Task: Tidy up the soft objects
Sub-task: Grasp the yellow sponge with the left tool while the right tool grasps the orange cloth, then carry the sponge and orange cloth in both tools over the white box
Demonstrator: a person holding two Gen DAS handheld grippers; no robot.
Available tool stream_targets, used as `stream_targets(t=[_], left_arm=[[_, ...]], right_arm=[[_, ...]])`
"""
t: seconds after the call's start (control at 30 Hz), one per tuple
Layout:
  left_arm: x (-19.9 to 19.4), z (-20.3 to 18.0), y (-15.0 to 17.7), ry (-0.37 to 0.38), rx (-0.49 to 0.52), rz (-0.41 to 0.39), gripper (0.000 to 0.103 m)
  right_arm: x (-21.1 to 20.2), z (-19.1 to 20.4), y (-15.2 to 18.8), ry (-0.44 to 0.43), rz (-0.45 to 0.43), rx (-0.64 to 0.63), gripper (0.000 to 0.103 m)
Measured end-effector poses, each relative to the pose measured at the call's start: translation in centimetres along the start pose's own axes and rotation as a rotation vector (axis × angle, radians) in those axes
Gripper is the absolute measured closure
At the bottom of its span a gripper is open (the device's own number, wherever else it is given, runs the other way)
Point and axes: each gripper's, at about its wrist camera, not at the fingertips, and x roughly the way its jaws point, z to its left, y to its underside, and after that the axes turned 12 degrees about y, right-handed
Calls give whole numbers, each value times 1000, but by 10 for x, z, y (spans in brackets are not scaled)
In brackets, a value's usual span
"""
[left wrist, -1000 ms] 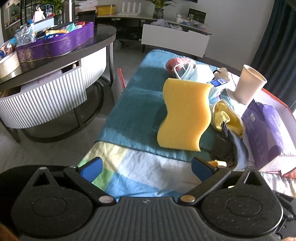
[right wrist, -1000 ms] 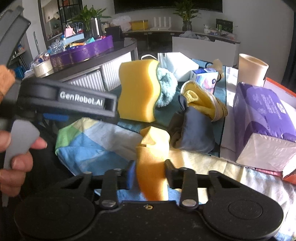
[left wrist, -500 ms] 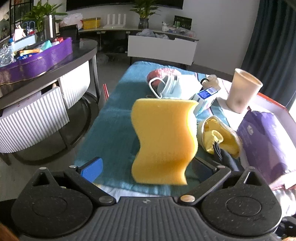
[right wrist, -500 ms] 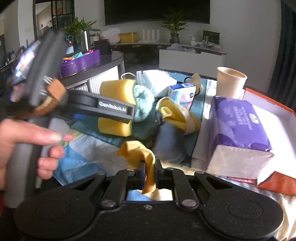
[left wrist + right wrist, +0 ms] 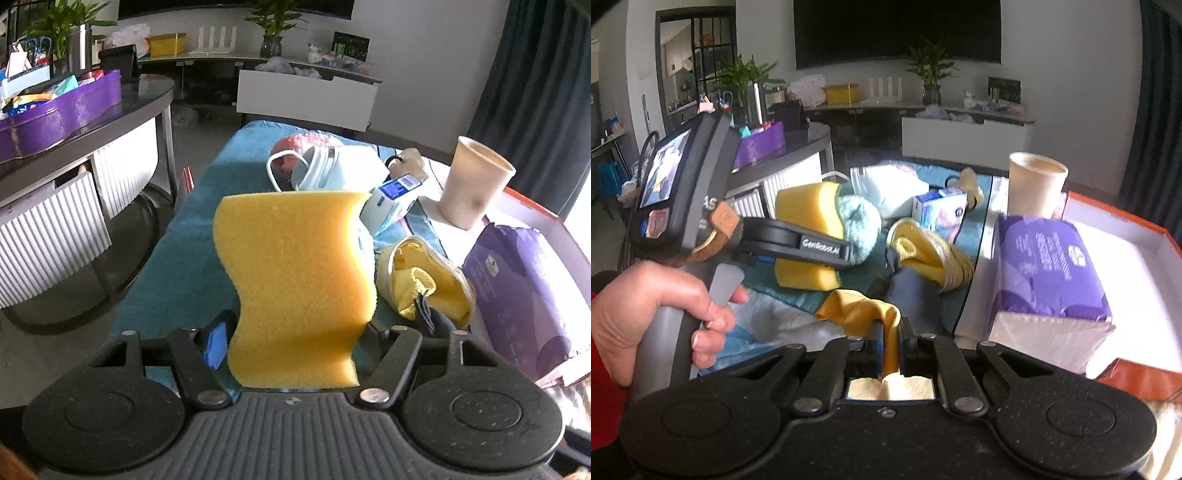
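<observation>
Living room, daylight from the right; white walls, dark curtain, potted plants on a long rear counter, dark screen above. Working surface: a desk draped in a teal towel (image 5: 177,280) over a patchwork cloth.

Left hand-held gripper (image 5: 295,341): its jaws have just been closing around the yellow wavy-edged sponge (image 5: 295,284), which stands between them near the desk's near edge; the blue pad (image 5: 215,349) on one finger lies against the sponge's side, the other pad is hidden behind it. In the right wrist view this gripper's arm reads "GenRobot.AI" in white, and the person's left hand (image 5: 661,314) wraps its grey handle.

Right hand-held gripper (image 5: 891,349): clamped tight on a fold of mustard-yellow cloth (image 5: 864,308), which trails out ahead onto the desk.

Other items:
- Fluffy teal ball (image 5: 858,230), touching the sponge's far side.
- Yellow pouch (image 5: 424,280) with dark grey fabric (image 5: 912,295) just beside it.
- Small blue-and-white carton (image 5: 393,197), print too small to read.
- Face mask (image 5: 332,170) with white loops, toward the far edge, over a pink fluffy item (image 5: 306,142).
- Cream cup (image 5: 472,184), upright.
- Purple tissue pack (image 5: 1045,266), lettering blurred, inside an orange-rimmed white box (image 5: 1137,258) at the right edge.
- Purple tray (image 5: 62,114) of sundries on a neighbouring round table.
</observation>
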Motion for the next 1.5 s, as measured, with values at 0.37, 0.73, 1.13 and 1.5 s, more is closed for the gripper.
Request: stream_targets(t=[0.37, 0.73, 1.13, 1.5], left_arm=[[-32, 0, -2, -7, -15, 1, 33], [-49, -13, -12, 28, -31, 18, 33], [-49, -47, -30, 94, 11, 13, 33], [-43, -68, -43, 136, 37, 28, 33]], right_arm=[[-15, -13, -21, 9, -88, 24, 94], [-21, -39, -48, 74, -155, 70, 94], [-25, -69, -66, 133, -197, 123, 94], [-20, -99, -70, 181, -206, 173, 94]])
